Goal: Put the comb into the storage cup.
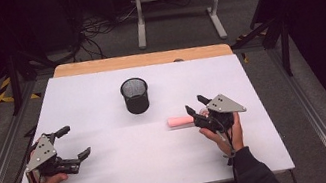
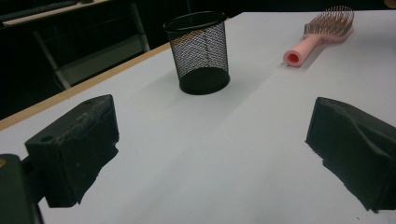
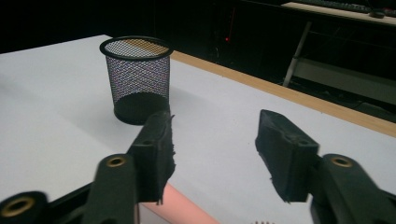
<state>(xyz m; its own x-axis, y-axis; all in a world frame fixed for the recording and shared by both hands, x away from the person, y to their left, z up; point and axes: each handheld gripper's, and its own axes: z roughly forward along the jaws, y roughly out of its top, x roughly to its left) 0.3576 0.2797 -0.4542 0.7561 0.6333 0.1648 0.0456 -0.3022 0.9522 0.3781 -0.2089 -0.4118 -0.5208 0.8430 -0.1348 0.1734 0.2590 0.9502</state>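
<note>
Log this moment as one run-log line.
left gripper: open, empty | right gripper: open, over pink hairbrush | mesh cup: upright, empty | hairbrush: flat on table

Black mesh cup (image 1: 135, 95), pink brush (image 1: 181, 120), right gripper (image 1: 197, 105) over it

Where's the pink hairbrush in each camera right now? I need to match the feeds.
High view: hairbrush right of centre, its head under the right gripper.
Left gripper view: top right, handle end facing the camera.
Right gripper view: pink handle at bottom edge.
Shared landmark: black mesh cup.
</note>
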